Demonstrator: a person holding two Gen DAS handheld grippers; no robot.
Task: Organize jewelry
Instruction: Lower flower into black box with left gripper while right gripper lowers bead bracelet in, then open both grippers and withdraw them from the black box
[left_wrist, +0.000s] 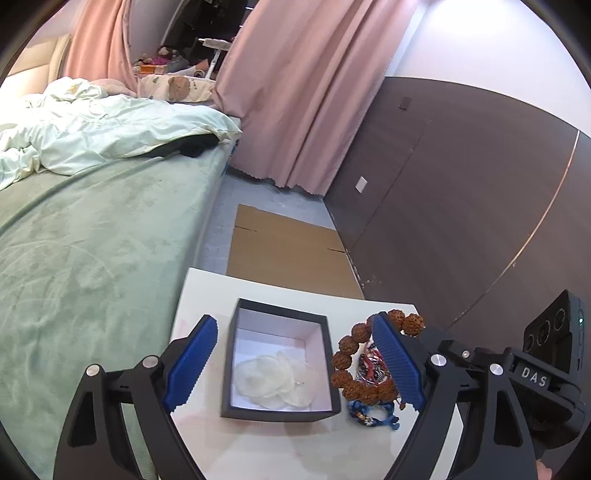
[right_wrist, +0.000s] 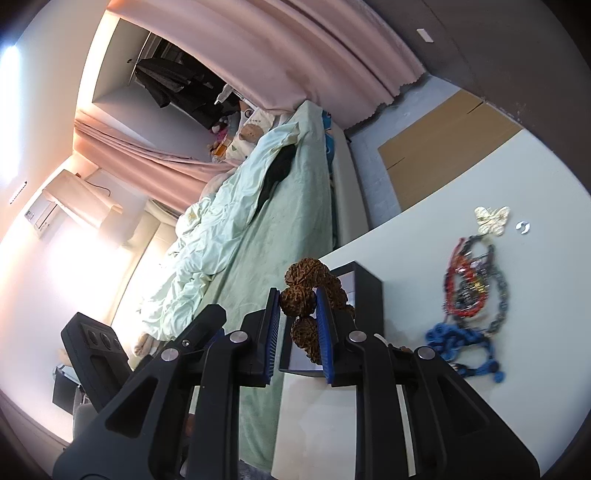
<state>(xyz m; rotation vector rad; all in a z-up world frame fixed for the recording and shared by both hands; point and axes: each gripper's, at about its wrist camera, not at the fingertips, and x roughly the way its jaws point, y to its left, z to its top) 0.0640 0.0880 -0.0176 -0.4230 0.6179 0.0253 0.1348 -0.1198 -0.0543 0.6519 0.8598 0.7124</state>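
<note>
The only readable text is "DAS", in pale capital letters on a small dark label plate (left_wrist: 533, 377) fixed to the black body of the other handheld gripper, at the near right edge of the left wrist view, just below its camera block. A pillow at the far end of the bed (left_wrist: 176, 87) carries a printed bear picture with tiny lettering beside it, too small to read. No other words, numbers or brand marks can be made out in either view.
</note>
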